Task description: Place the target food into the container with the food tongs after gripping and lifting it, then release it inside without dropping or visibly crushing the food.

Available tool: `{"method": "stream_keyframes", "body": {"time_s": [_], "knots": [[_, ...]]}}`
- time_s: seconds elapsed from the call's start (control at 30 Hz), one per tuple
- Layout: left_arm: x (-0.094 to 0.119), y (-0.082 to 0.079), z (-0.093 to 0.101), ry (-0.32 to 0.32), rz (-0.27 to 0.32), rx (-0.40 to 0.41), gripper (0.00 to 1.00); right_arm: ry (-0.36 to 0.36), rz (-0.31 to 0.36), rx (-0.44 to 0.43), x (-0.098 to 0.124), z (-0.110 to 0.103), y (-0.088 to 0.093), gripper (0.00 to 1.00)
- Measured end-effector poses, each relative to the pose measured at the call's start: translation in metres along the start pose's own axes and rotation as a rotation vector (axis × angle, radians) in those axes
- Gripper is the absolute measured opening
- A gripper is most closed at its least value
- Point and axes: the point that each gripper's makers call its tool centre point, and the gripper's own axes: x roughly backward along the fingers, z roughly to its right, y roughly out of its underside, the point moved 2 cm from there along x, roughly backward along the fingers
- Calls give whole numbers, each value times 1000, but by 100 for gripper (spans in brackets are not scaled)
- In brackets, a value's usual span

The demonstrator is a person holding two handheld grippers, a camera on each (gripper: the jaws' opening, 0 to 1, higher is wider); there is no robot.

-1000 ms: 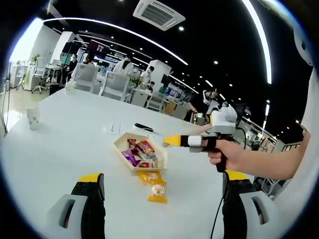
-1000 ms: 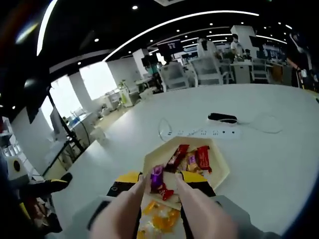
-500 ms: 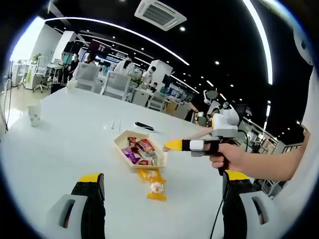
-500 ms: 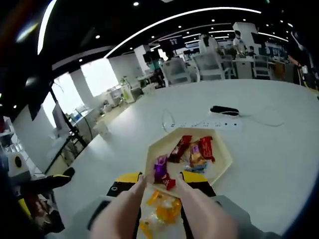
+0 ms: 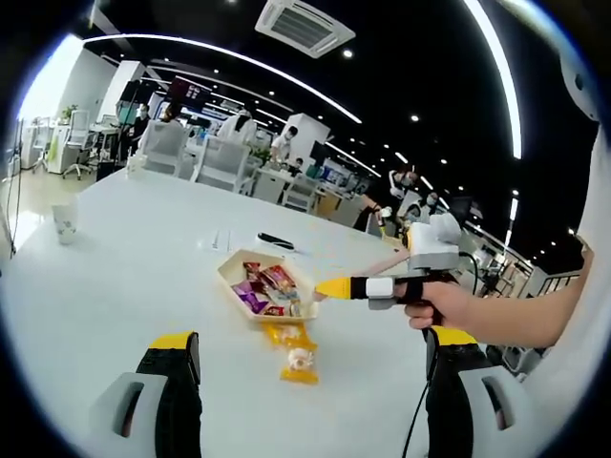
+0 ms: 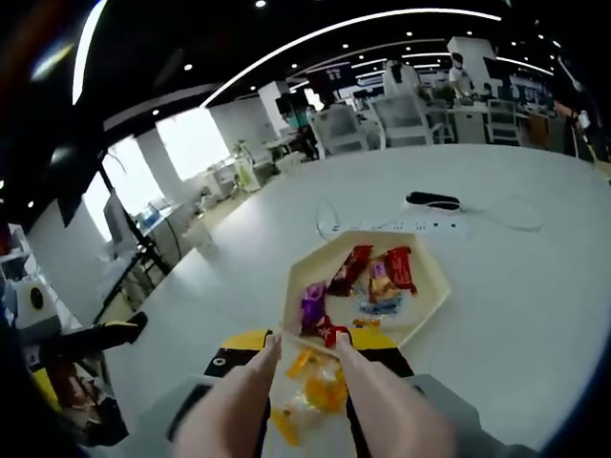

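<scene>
- The right gripper (image 6: 304, 355) carries a pair of pale pink food tongs (image 6: 250, 401) between its yellow-tipped jaws; the two arms stand apart with nothing between the tips, so the gripper is clamped on the tongs while the tongs themselves are open.
- The tong tips (image 6: 271, 342) hover just over the clear yellow-edged packet of wrapped sweets (image 6: 310, 393), which lies on the white bench (image 6: 516, 248), touching or just beside the near edge of the cream hexagonal paper tray (image 6: 431, 296).
- In the left gripper view the same packet (image 5: 294, 355) lies on the bench (image 5: 115, 258) just in front of the tray (image 5: 227, 271), and the right gripper (image 5: 329, 286), held in a person's hand (image 5: 441, 303), points down towards it.
- The left gripper (image 5: 307, 367) waits low with its black, yellow-tipped jaws wide apart and holding nothing.
- Step in hand, as I judge it: the approach to grip. The packet is not yet grasped or lifted.
- The next move calls for lowering the tips either side of the packet, closing gently so the sweets are not squashed, lifting, and carrying it forward over the tray rim.
- The tray already holds red, purple and orange wrapped sweets (image 6: 368, 281).
- No brand, label or writing is legible on any wrapper; the print is too small.
</scene>
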Motion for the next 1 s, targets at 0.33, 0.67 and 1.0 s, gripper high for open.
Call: {"method": "stream_keyframes", "body": {"time_s": [0.33, 0.67, 1.0], "knots": [[0, 2, 3, 6, -1, -3, 99, 5, -17, 7, 1, -2, 11, 29], [3, 5, 2, 2, -10, 0, 99, 16, -20, -7, 1, 0, 17, 29], [3, 7, 1, 4, -18, -1, 99, 6, -55, 5, -1, -5, 32, 29]]}}
